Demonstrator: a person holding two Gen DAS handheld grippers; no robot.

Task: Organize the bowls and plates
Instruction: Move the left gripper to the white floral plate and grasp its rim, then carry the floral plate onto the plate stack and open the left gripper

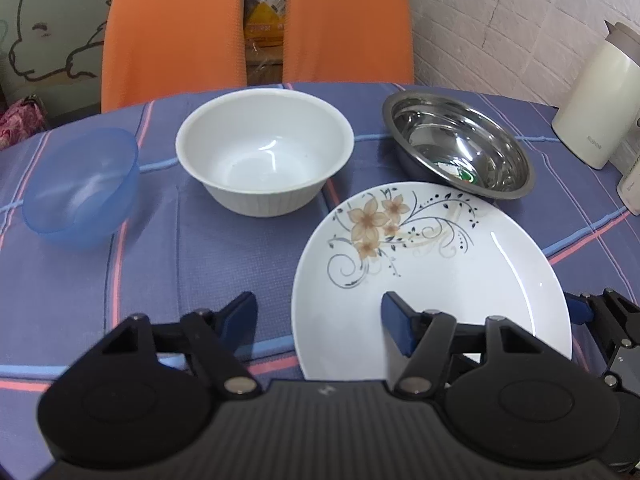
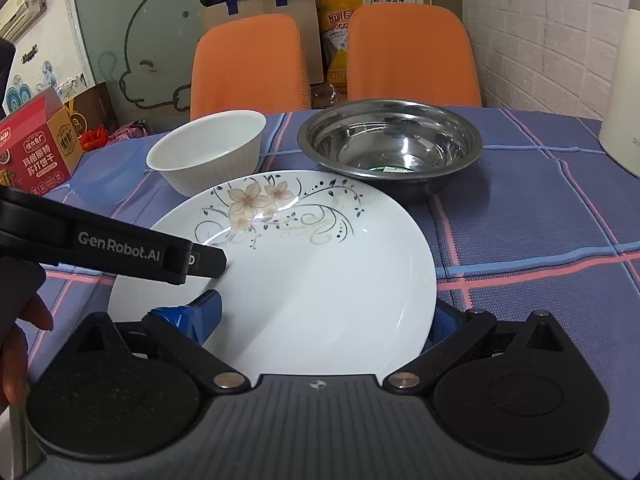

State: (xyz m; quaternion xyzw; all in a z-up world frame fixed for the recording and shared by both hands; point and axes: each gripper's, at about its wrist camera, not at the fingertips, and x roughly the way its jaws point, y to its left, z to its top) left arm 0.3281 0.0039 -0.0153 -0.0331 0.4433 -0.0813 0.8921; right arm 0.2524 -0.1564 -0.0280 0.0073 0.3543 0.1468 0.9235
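Observation:
A white plate with a flower pattern (image 1: 440, 264) (image 2: 312, 272) lies on the checked blue tablecloth (image 1: 160, 264). My left gripper (image 1: 318, 320) is open and straddles the plate's left rim, one blue pad over the plate and the other over the cloth. My right gripper (image 2: 324, 318) is open wide across the plate's right rim, its left pad above the plate and its right pad beyond the edge. Neither pad pair presses the plate. Behind the plate stand a white bowl (image 1: 264, 156) (image 2: 208, 152), a blue plastic bowl (image 1: 80, 188) (image 2: 112, 176) and a steel bowl (image 1: 460, 148) (image 2: 392, 148).
A cream jug (image 1: 592, 100) (image 2: 624, 100) stands at the table's right edge. Two orange chairs (image 1: 172, 32) (image 1: 348, 24) are pushed against the far side. A red carton (image 2: 36, 144) sits at the far left. A person's hand (image 2: 20, 340) shows at the left edge.

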